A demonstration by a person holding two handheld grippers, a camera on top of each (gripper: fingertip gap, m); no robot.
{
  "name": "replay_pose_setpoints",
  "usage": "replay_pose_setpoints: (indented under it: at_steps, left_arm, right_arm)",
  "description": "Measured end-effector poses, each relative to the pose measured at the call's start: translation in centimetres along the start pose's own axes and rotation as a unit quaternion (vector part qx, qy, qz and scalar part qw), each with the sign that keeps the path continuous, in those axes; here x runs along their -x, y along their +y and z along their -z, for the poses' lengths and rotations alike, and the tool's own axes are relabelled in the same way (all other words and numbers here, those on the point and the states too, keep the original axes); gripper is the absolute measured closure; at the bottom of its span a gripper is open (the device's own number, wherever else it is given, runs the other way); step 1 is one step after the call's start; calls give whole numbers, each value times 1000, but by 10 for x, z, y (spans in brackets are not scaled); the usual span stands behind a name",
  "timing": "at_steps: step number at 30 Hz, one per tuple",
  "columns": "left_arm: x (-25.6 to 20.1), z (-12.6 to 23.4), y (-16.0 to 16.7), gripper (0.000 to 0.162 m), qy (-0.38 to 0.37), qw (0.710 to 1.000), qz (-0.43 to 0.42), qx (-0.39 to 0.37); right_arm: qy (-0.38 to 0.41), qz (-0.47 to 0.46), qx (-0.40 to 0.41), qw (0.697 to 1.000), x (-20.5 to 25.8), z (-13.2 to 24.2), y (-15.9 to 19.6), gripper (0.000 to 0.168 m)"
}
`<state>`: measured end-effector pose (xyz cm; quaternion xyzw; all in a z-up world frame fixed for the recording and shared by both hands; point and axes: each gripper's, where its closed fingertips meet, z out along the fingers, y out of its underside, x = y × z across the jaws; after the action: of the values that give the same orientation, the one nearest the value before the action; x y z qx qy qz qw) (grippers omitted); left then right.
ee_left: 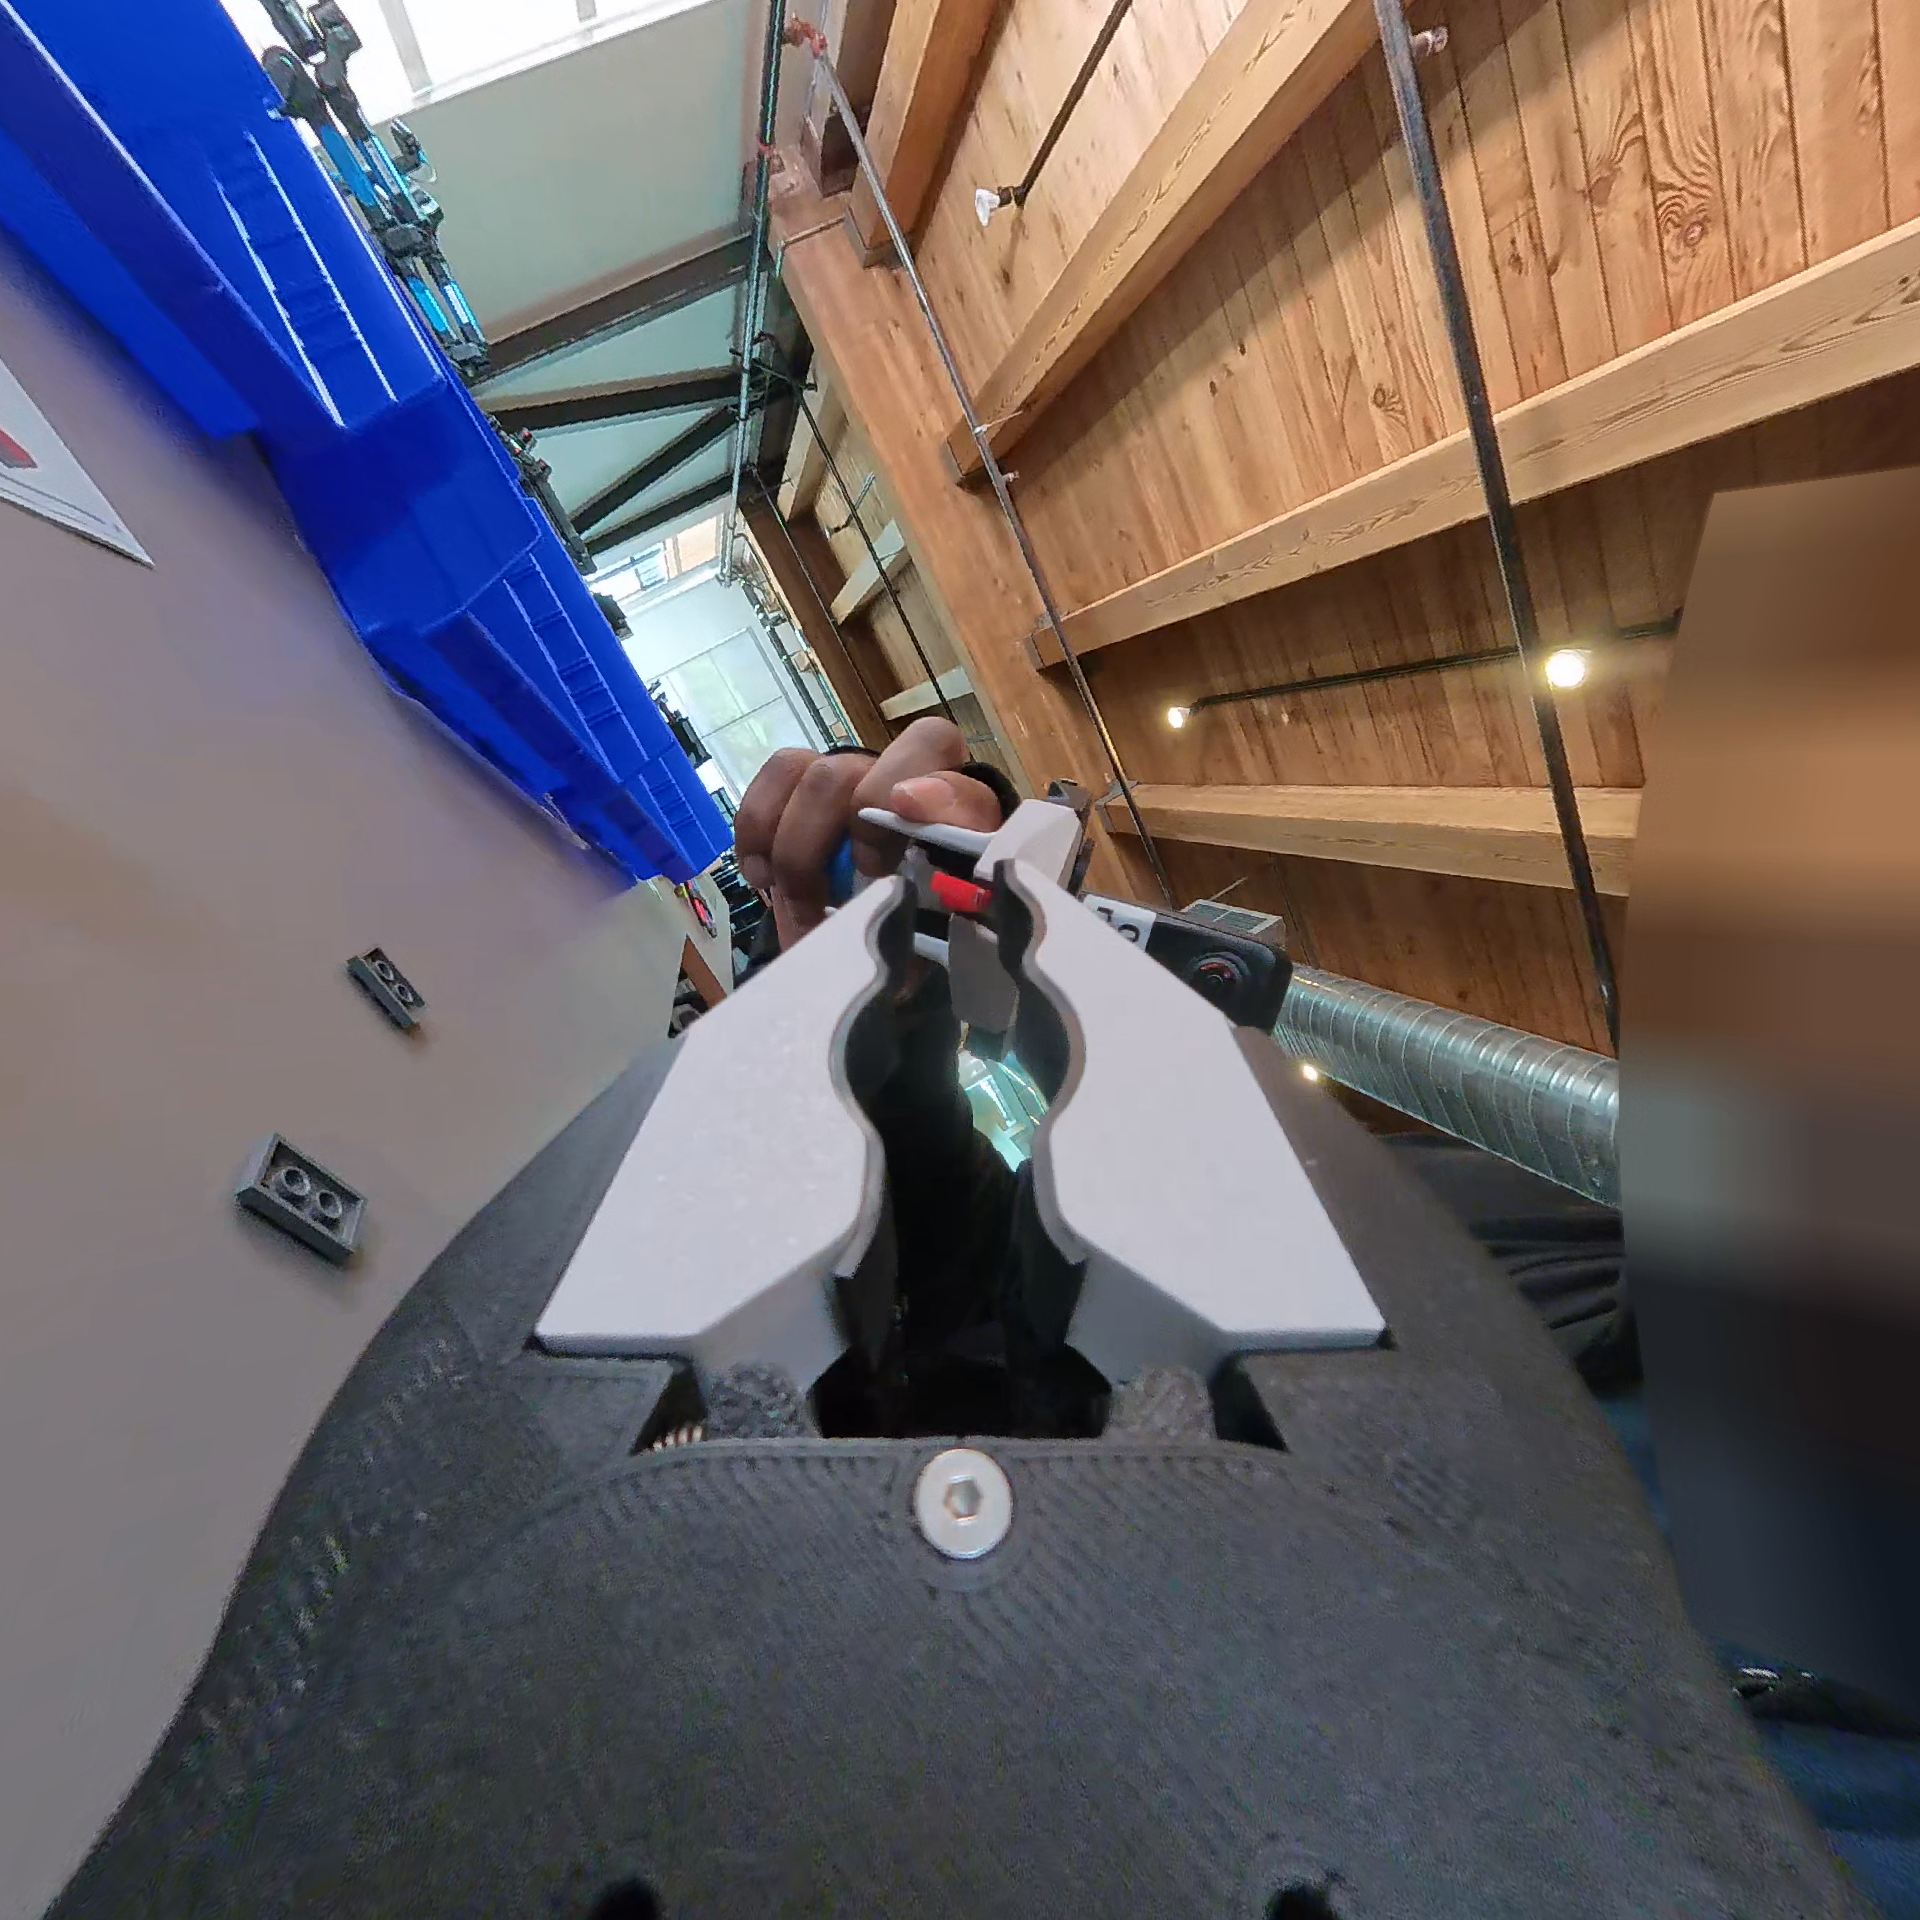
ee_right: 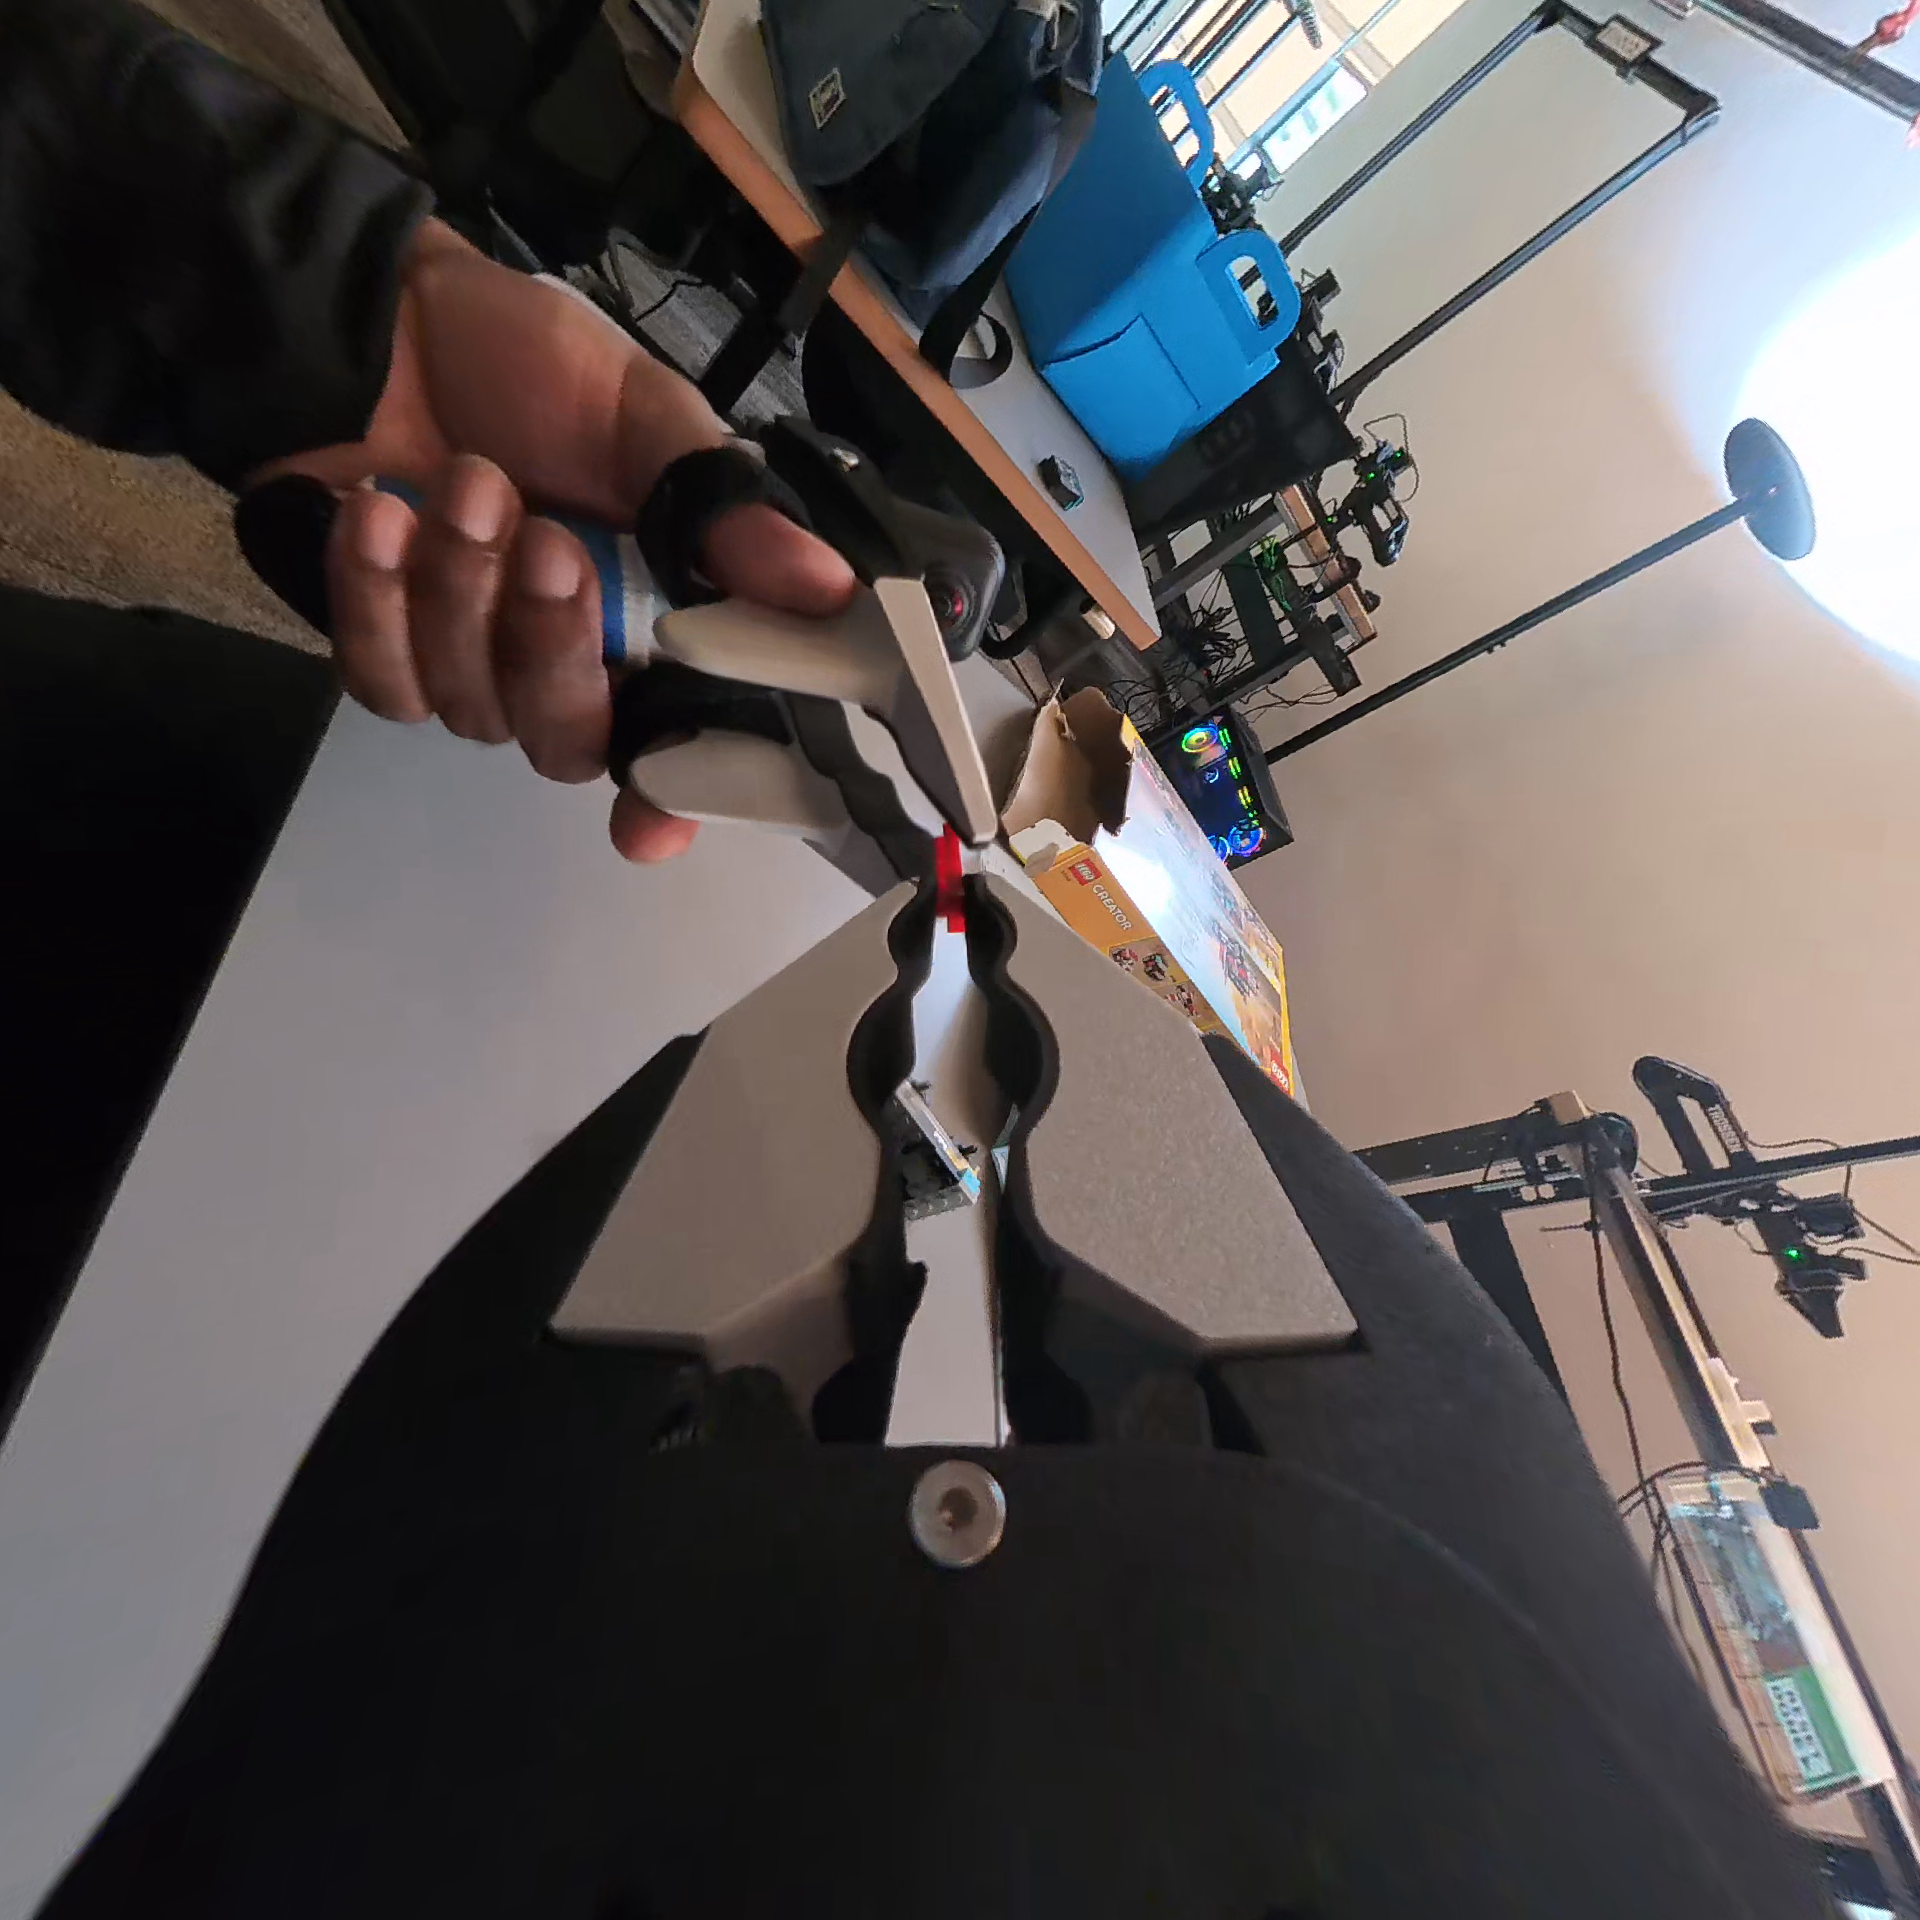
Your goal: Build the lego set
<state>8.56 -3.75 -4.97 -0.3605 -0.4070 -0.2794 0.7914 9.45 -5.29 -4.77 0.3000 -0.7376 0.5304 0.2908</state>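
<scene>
A small red lego piece (ee_left: pixel 958 891) sits between the tips of my left gripper (ee_left: pixel 954 896), whose jaws are closed to a narrow gap around it. My right gripper (ee_right: pixel 948 896) is also shut on the red piece (ee_right: pixel 950 873), held in the air above the grey table (ee_right: pixel 468 987). The two grippers meet tip to tip at the piece. The right gripper's fingers (ee_left: pixel 985 977) show beyond my left tips, held by a hand (ee_left: pixel 831 800). The left gripper's fingers (ee_right: pixel 925 717) come in from the upper left, held by a hand (ee_right: pixel 499 499).
Two dark grey lego plates (ee_left: pixel 387 987) (ee_left: pixel 301 1197) lie on the table (ee_left: pixel 208 831). Blue bins (ee_left: pixel 416 468) line its far edge. An opened lego box (ee_right: pixel 1164 914) and a small part-built grey model (ee_right: pixel 935 1164) lie on the table beyond my right gripper. The tips of both grippers are at nearly the same place.
</scene>
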Motion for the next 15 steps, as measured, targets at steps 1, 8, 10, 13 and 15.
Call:
replay_pose_setpoints:
  at_steps: [1,8,10,13,15]
  left_arm:
    - [0,0,0,150,1,1000,1,1]
    - [1,0,-2,155,9,1000,6,-13]
    - [2,0,-3,154,5,1000,1,-16]
    - [1,0,-4,154,1,1000,-10,-18]
    - [1,1,-5,154,-2,1000,-19,-18]
  right_arm:
    - [-2,2,1,1000,1,1,1,162]
    - [-3,-9,-1,1000,1,2,5,162]
    - [-3,-16,-1,1000,1,3,7,162]
    - [-3,-31,-8,999,0,5,7,162]
    - [-3,-41,-13,999,0,6,7,162]
